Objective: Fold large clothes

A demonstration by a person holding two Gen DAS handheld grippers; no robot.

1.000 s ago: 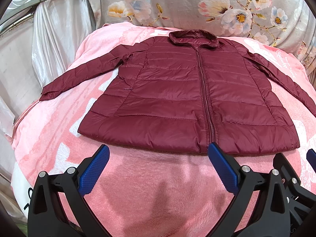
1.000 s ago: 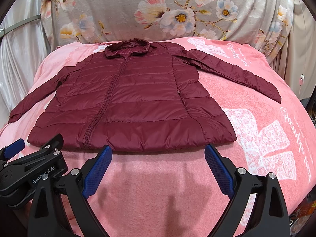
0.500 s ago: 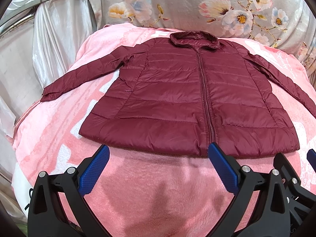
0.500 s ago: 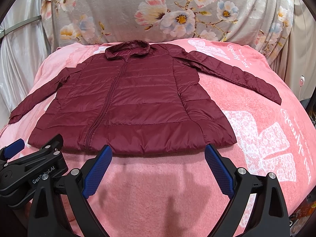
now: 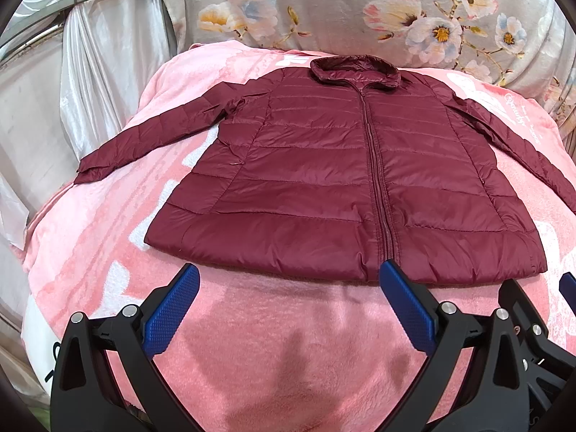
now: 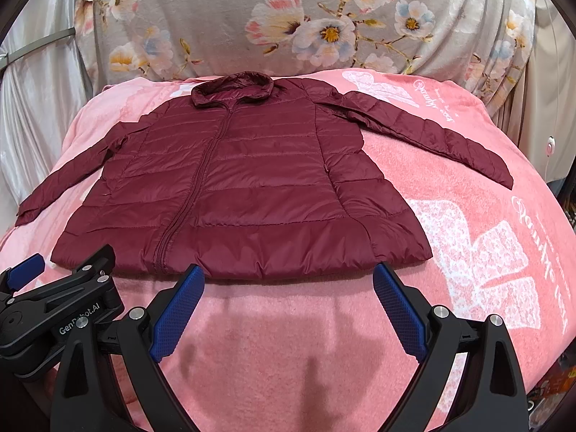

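A maroon quilted jacket (image 5: 324,180) lies flat, front up and zipped, on a pink blanket (image 5: 288,342). Its hood is at the far end and both sleeves are spread out to the sides. It also shows in the right wrist view (image 6: 244,194). My left gripper (image 5: 288,277) is open and empty, just short of the jacket's near hem, left of the zipper. My right gripper (image 6: 288,277) is open and empty, just short of the hem's right half. The two grippers are side by side; the left gripper's body (image 6: 54,306) shows in the right wrist view.
A grey floral cloth (image 6: 306,25) hangs behind the bed. White satin drapes (image 5: 90,90) and a metal bar stand at the left. The blanket's white printed pattern (image 6: 486,262) lies at the right. The bed's right edge drops off near dark clutter (image 6: 561,194).
Both views have shifted slightly: the jacket sits a little lower and closer in each frame. Both grippers stay open and empty.
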